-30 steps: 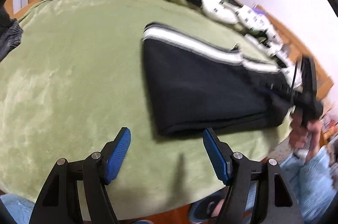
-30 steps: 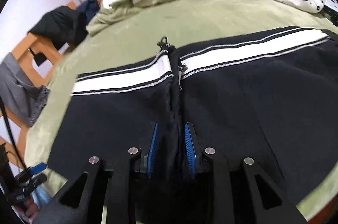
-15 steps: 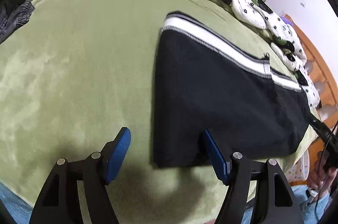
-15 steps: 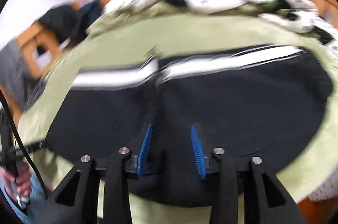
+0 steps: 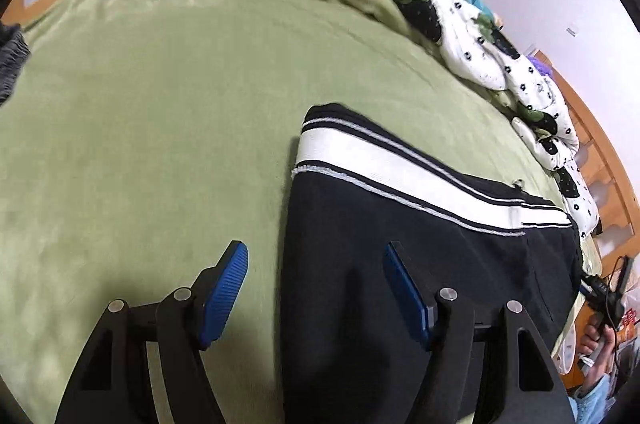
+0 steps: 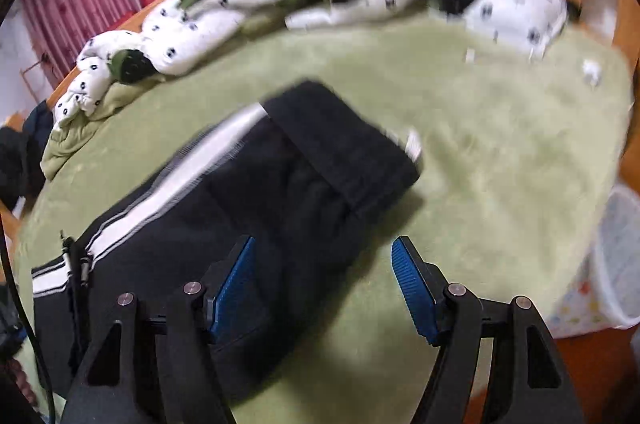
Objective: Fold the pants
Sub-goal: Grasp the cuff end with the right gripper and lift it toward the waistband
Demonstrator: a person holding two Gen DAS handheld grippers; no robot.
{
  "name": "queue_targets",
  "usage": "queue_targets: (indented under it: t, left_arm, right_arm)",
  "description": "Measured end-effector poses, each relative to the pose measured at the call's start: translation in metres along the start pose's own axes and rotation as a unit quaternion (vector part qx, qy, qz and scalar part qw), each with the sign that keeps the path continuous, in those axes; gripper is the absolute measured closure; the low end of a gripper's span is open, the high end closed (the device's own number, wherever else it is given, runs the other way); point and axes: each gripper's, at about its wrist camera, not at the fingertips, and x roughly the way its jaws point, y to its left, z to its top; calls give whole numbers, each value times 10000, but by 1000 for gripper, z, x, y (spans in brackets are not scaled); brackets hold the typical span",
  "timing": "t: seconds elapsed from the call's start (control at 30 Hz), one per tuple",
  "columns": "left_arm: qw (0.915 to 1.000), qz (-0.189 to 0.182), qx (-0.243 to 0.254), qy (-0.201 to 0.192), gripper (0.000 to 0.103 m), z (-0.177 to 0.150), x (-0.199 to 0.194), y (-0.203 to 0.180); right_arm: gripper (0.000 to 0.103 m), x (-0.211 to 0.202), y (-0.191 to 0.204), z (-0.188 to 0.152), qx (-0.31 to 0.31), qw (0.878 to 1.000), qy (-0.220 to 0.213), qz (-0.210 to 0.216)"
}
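Pants (image 5: 420, 264), black with a broad white stripe down the side, lie flat on the green blanket (image 5: 160, 124) of the bed, filling the lower right of the left wrist view and running from the lower left toward the centre of the right wrist view, where the cuffed end (image 6: 340, 144) sits on top. They look already doubled into a long band, so I judge one or two more folds remain. The left gripper (image 5: 316, 294) hovers at the lower centre of its frame with its jaws spread wide and nothing between them; the straight left edge of the cloth falls in the gap, one pad over the blanket and one over the black fabric. The right gripper (image 6: 324, 290) is likewise wide open and empty, one pad over the fabric and the other over bare blanket. The right view is blurred, so fine detail there is uncertain. The cloth appears soft, limp and fairly thick, probably light enough to lift from one edge but sure to sag and drag on the plush blanket. A sound hold would pinch all layers together at a corner or at the striped side seam, deep enough that no layer slips free. A rumpled white spotted quilt (image 5: 460, 16) lies along the far side of the bed, well apart from the pants.
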Motion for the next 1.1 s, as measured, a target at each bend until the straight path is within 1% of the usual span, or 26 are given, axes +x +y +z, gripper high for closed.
queue_targets:
  t: [0.07,0.1,0.17,0.2,0.23,0.27,0.3,0.33,0.37,0.4,0.43,0.5,0.57,0.67,0.73,0.8,0.83,0.87,0.9,1.0,1.07,1.1]
  left_arm:
    - [9998,-110,-139,122,43,3,16,8]
    - [9995,-175,-226,125,44,4,24,13]
    - [9988,-355,-336,53,45,4,33,19]
    - [9984,-440,-349,1,46,6,35,19]
    - [9983,-485,-318,44,47,8,37,18]
    - [9982,-515,-279,97,55,10,39,17]
    - [9978,-581,-292,123,60,12,42,17]
    - [9965,-726,-359,193,75,12,45,17]
    - [9961,-714,-483,168,79,11,46,18]
    - [9957,-727,-573,58,82,9,43,17]
    - [9955,-758,-571,-16,89,7,39,17]
    - [9965,-693,-421,-222,92,8,24,3]
    - [9962,-723,-300,-388,93,13,9,-7]
    - [9944,-911,-200,-499,93,24,-16,-18]
    - [9922,-1112,-236,-515,93,33,-30,-16]
    - [9885,-1365,-375,-539,93,43,-42,-9]
    - [9874,-1407,-442,-572,93,48,-50,-3]
    - [9873,-1359,-470,-672,93,52,-58,4]
    - [9877,-1237,-463,-842,93,60,-72,14]
    - [9890,-857,-554,-1069,93,80,-99,49]
    - [9905,-439,-607,-1157,93,92,-111,78]
    - [9910,-93,-605,-1188,93,97,-114,94]
  right_arm:
    - [34,20,-5,1,89,9994,61,330]
    - [34,30,-6,3,121,9990,56,416]
    - [32,42,-6,9,73,9987,-44,496]
    - [28,46,-3,12,57,9986,-111,512]
    - [27,49,-3,15,108,9985,-151,520]
    - [27,52,-5,17,236,9979,-208,564]
    - [31,54,-7,19,399,9968,-277,629]
    - [36,54,-8,20,470,9963,-309,644]
    - [48,50,-7,20,458,9961,-360,665]
    - [56,46,-5,20,404,9959,-432,679]
    - [59,38,0,20,327,9957,-543,680]
    - [66,14,21,22,85,9944,-876,580]
    - [69,-14,48,26,-154,9906,-1214,616]
    - [71,-58,95,38,-339,9829,-1633,785]
    - [72,-78,121,44,-400,9793,-1767,899]
    - [72,-97,157,50,-589,9749,-1910,977]
    - [72,-105,170,51,-641,9733,-1942,1041]
    - [72,-112,184,53,-658,9720,-1937,1159]
    - [72,-118,197,55,-660,9708,-1895,1311]
    - [72,-122,231,56,-650,9656,-1795,1768]
    - [72,-110,249,54,-665,9651,-1624,1945]
    - [71,-96,257,50,-696,9663,-1483,1984]
